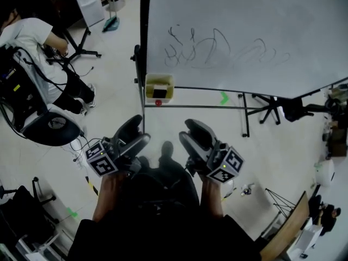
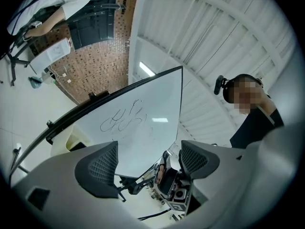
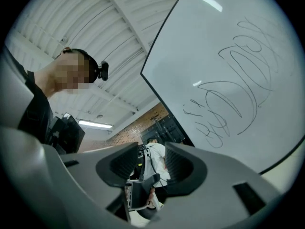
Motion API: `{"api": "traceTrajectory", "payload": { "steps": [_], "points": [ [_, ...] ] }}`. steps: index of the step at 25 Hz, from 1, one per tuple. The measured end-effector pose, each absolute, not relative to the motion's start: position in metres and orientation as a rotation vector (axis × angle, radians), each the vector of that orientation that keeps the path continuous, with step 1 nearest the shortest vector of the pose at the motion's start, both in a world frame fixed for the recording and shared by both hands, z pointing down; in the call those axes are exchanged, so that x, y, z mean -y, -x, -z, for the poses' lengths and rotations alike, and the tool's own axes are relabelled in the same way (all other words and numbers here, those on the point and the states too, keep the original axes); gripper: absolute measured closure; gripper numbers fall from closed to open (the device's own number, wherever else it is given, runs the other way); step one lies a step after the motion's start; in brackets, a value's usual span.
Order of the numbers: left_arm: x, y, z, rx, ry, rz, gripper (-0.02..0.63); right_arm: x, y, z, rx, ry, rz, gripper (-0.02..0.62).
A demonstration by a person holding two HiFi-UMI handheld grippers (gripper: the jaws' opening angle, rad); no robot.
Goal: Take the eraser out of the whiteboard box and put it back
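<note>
A pale yellow whiteboard box hangs at the lower left corner of the scribbled whiteboard. A dark eraser lies inside the box. My left gripper and right gripper hover side by side below the box, well short of it, both open and empty. In the left gripper view the left gripper faces the whiteboard, with the box at its lower left. In the right gripper view the right gripper holds nothing, and the whiteboard fills the right side.
A person in a white shirt sits at the upper left, with an office chair and cables nearby. The whiteboard's stand legs and a green arrow mark are on the floor. A small easel board stands far back.
</note>
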State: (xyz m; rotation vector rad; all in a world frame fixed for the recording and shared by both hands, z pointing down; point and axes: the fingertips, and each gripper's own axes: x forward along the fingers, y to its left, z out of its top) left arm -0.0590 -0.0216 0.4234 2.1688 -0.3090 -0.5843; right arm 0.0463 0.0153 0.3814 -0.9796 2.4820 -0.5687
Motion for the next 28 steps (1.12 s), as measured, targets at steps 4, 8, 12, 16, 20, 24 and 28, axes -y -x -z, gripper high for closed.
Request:
{"api": "traceTrajectory", "payload": {
  "steps": [4, 8, 12, 16, 20, 24, 28],
  "points": [
    [0.044, 0.032, -0.417, 0.368, -2.189, 0.583, 0.198, 0.013, -0.074, -0.378, -2.525, 0.922, 0.545, 0.396],
    [0.06, 0.006, -0.414, 0.426, -2.174, 0.562, 0.198, 0.038, -0.099, -0.382, -2.561, 0.869, 0.557, 0.396],
    [0.069, -0.002, -0.415, 0.52, -2.144, 0.545, 0.198, 0.056, -0.111, -0.389, -2.563, 0.795, 0.593, 0.396],
    [0.071, -0.001, -0.42, 0.589, -2.175, 0.544, 0.198, 0.062, -0.108, -0.399, -2.585, 0.709, 0.63, 0.396],
    [0.072, -0.004, -0.427, 0.616, -2.159, 0.547, 0.198, 0.064, -0.102, -0.404, -2.635, 0.658, 0.641, 0.396],
    [0.078, -0.003, -0.427, 0.601, -2.166, 0.557, 0.198, 0.067, -0.097, -0.405, -2.671, 0.672, 0.617, 0.396],
    [0.088, 0.003, -0.425, 0.557, -2.18, 0.578, 0.198, 0.074, -0.094, -0.409, -2.693, 0.73, 0.595, 0.396]
  ]
}}
